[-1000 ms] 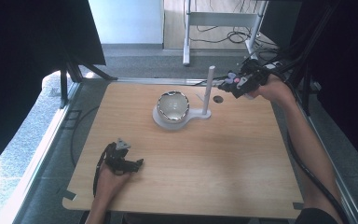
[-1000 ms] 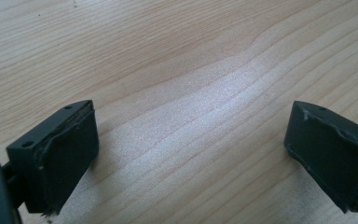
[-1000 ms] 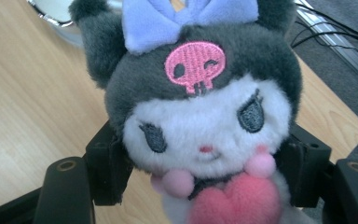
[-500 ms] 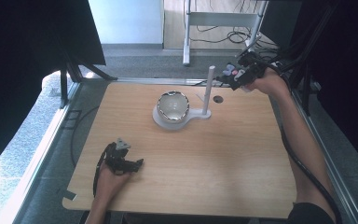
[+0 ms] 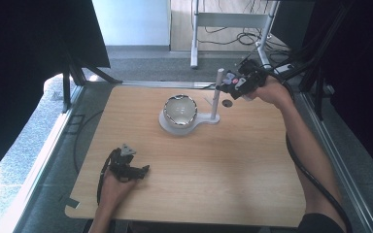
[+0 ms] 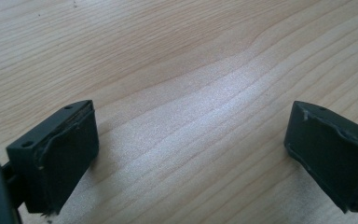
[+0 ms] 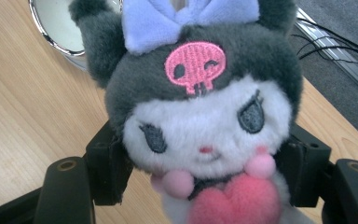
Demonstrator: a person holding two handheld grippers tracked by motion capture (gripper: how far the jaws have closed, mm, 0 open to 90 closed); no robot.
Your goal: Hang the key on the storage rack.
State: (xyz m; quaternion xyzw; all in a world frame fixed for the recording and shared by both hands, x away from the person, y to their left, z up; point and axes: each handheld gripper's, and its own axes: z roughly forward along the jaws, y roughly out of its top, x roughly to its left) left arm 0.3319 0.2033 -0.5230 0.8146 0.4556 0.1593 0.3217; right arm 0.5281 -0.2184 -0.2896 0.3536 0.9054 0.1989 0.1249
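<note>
Operator: Wood-grain table (image 5: 189, 165), far right corner: where is the plush toy (image 7: 200, 121)?

Technician: Clamped at its sides in the right tool (image 5: 233, 87), held above the table near the white stand (image 5: 215, 97) and the metal bowl (image 5: 179, 110). In the right gripper view its face looks at the camera, long axis upright, bow at top, heart at bottom. It bears no readable writing, just a pink skull emblem.

Operator: Left tool (image 6: 186, 154)?

Technician: Jaws wide apart, nothing between them, low over bare wood at the near left.
</note>
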